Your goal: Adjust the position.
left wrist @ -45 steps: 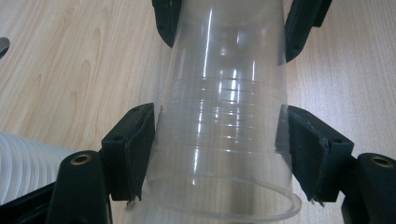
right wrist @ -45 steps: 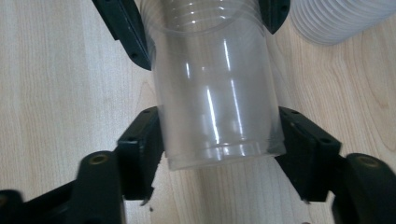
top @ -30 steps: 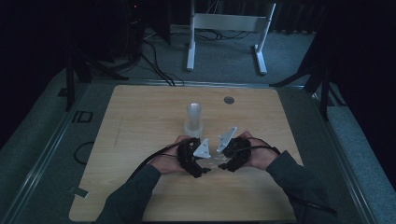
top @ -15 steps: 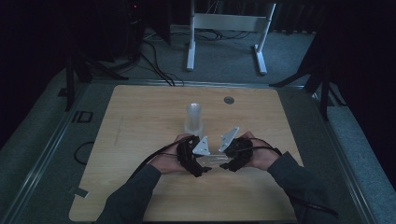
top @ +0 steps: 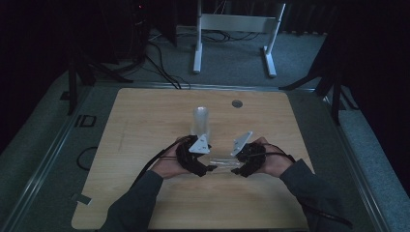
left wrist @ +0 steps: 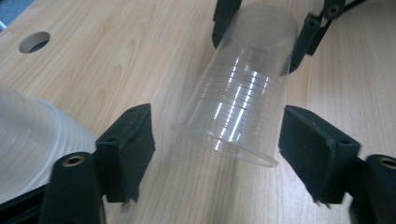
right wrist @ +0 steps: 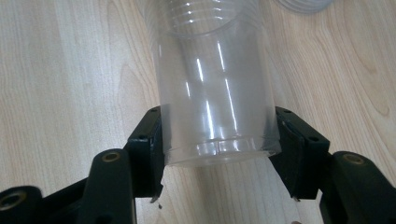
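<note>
Clear ribbed plastic cup point(right wrist: 217, 88) clamped sideways in right claw point(right wrist: 219, 140); left claw point(left wrist: 215, 140) agape.

I can read almost nothing here. The one sign is on the grey floor strip point(top: 58, 145) left of the table point(top: 145, 116), where dark marks look like the letters "ID" point(top: 85, 120). The clear cup point(right wrist: 215, 88) I grip carries only moulded rings, no print. My grey plate point(top: 199, 144) has tiny marks, too small to read.
</note>
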The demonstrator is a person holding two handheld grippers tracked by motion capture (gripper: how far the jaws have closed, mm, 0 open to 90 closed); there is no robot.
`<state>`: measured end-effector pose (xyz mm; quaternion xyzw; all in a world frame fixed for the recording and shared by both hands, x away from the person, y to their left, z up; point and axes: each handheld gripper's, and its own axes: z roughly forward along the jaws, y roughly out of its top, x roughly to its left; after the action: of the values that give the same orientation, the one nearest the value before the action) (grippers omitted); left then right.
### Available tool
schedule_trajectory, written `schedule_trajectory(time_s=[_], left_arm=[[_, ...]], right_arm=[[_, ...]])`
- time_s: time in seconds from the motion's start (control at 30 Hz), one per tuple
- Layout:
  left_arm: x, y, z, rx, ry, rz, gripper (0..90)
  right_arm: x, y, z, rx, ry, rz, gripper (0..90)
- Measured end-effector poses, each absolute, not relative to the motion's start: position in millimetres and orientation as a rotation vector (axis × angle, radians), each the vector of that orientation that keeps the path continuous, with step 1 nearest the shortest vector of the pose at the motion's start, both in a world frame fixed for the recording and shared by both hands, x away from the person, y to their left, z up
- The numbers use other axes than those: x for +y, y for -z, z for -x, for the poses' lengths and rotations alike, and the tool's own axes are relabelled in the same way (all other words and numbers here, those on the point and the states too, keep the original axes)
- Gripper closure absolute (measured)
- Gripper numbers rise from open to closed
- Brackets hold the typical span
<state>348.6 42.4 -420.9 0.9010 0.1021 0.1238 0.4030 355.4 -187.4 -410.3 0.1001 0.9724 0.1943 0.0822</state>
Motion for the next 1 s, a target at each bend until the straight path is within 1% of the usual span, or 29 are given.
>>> schedule_trajectory(time_s=[0.17,0.33,0.57,1.0], left_arm=[[47.6,419.4,-349.6,0.295,-0.311,-2.240,29.7],[52.6,418.6,-353.6,0.361,-0.304,-2.214,30.2],[56.9,420.9,-353.7,0.402,-0.300,-2.185,30.7],[61.1,420.7,-353.9,0.420,-0.288,-2.158,29.4]], right_arm=[[-190.8,413.4,-355.2,2.898,-0.577,-0.321,41.8],[-194.9,412.7,-353.8,2.880,-0.580,-0.348,41.8],[-203.6,410.7,-352.4,2.851,-0.616,-0.384,41.8],[-217.8,415.1,-352.9,2.804,-0.722,-0.462,41.8]])
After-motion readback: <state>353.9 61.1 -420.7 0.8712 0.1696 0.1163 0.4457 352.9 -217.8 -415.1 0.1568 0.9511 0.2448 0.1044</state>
